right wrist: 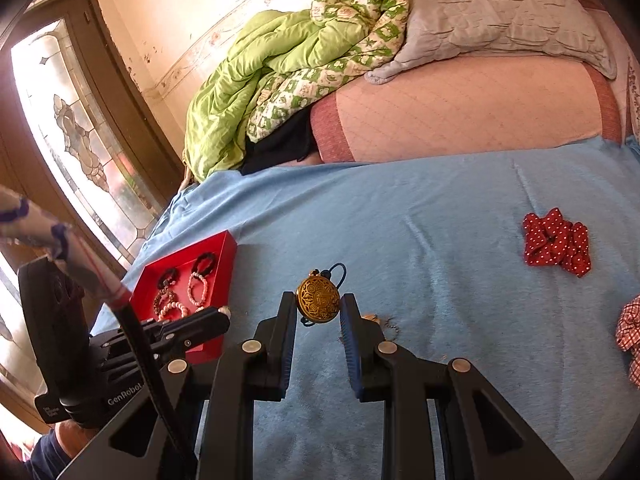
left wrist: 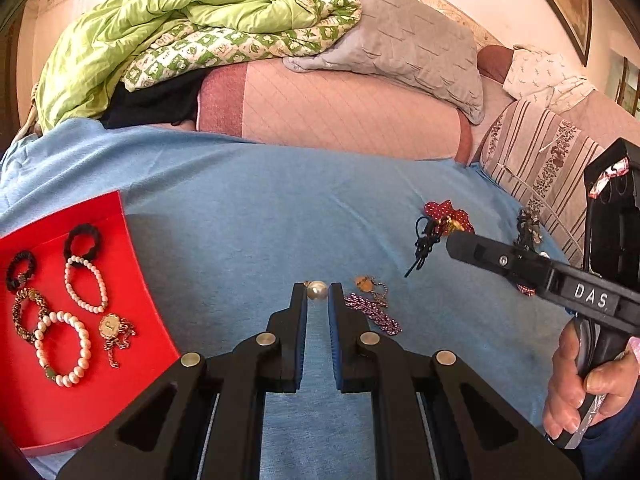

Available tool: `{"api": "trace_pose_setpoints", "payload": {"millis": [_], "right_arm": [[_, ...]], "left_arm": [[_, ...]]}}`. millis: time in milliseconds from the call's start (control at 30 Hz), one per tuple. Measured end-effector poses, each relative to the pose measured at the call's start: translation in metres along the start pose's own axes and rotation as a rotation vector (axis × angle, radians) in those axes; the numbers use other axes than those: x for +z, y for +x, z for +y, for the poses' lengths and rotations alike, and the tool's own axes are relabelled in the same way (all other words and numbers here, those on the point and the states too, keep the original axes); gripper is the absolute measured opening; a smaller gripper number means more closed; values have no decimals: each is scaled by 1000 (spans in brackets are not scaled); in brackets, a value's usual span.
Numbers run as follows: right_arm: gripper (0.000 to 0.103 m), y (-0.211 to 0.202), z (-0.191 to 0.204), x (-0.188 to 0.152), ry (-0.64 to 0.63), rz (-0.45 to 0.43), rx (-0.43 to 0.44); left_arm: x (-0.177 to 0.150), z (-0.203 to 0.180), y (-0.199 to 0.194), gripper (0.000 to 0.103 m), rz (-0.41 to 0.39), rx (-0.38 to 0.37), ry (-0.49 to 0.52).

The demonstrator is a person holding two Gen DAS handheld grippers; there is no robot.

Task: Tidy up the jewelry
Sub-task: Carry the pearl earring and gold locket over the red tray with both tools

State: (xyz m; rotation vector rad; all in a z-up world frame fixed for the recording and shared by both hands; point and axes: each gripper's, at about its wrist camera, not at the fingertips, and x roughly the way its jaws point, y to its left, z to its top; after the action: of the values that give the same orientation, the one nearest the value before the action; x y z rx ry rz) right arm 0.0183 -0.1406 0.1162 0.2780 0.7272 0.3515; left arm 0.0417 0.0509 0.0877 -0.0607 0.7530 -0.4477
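My left gripper (left wrist: 318,291) is shut on a large pearl (left wrist: 317,290) just above the blue blanket (left wrist: 260,200). A red tray (left wrist: 132,264) at the left holds pearl bracelets (left wrist: 86,284), black hair ties (left wrist: 82,240) and a gold pendant (left wrist: 109,326). My right gripper (right wrist: 319,307) is shut on a round gold medallion (right wrist: 318,301) with a dark cord, held above the blanket (right wrist: 440,240). The right gripper also shows in the left wrist view (left wrist: 450,240), and the left gripper in the right wrist view (right wrist: 224,314). The tray also shows there (right wrist: 224,256).
A purple chain and a small pendant (left wrist: 372,308) lie right of the pearl. A red dotted scrunchie (right wrist: 556,246) and a checked scrunchie (right wrist: 630,332) lie at the right. A green quilt (left wrist: 160,28), a grey pillow (left wrist: 408,40) and a pink bolster (left wrist: 340,112) stand behind.
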Motion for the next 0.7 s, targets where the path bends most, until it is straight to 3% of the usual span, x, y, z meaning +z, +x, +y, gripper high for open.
{"api": "trace_pose_setpoints", "payload": {"millis": [367,700], "right_arm": [[24,10,30,-11,-33,25,17],[24,26,80,-18,-76,66,58]], "left_arm": [[-2,19,-26,10,-34,17,-14],[-3,67,-57,10,-76,47,-91]]}}
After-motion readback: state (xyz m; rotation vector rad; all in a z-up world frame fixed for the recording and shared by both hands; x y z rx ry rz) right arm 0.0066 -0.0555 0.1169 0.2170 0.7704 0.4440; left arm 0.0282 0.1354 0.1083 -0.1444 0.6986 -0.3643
